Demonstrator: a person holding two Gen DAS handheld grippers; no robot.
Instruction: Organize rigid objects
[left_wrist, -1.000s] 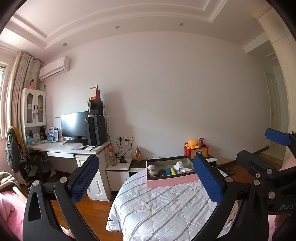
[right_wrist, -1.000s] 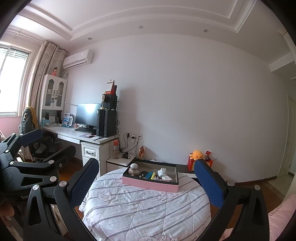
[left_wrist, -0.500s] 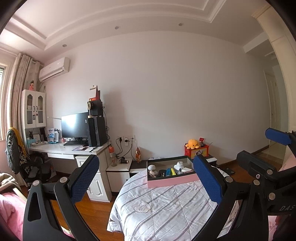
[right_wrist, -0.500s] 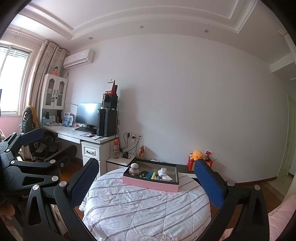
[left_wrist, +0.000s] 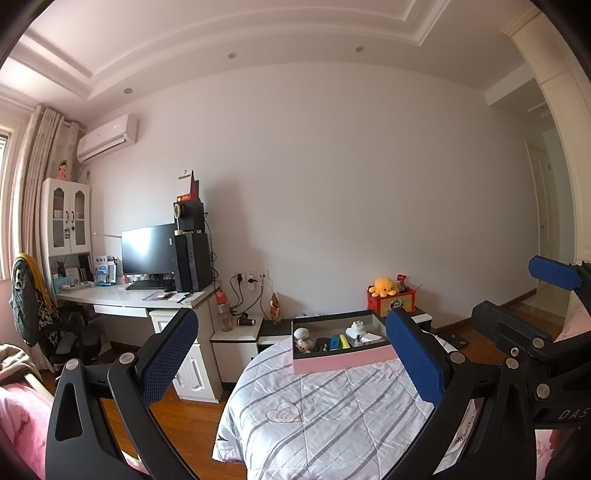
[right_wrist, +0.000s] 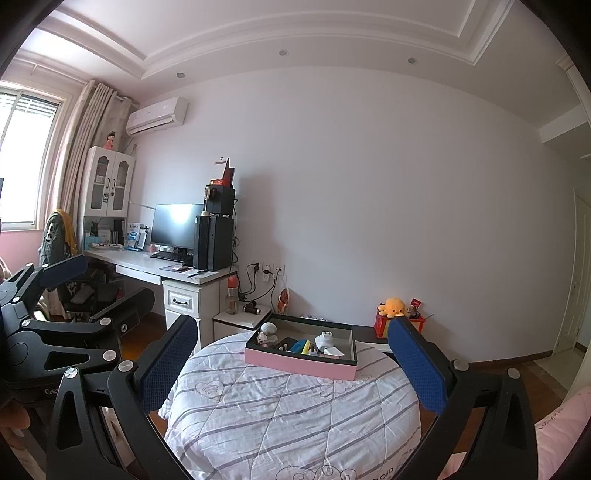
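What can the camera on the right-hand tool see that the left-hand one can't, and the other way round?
Only the right wrist view shows the window and the left gripper, off at its left edge.

Only the left wrist view shows the doorway and the right gripper, at its right edge.

Both show the pink box of small objects on the striped quilt, the desk with its monitor, and the orange plush octopus. Each tool's fingers stand wide apart, holding nothing.

A round bed (right_wrist: 295, 417) with a striped white quilt carries a pink-sided tray (right_wrist: 299, 363) at its far edge.
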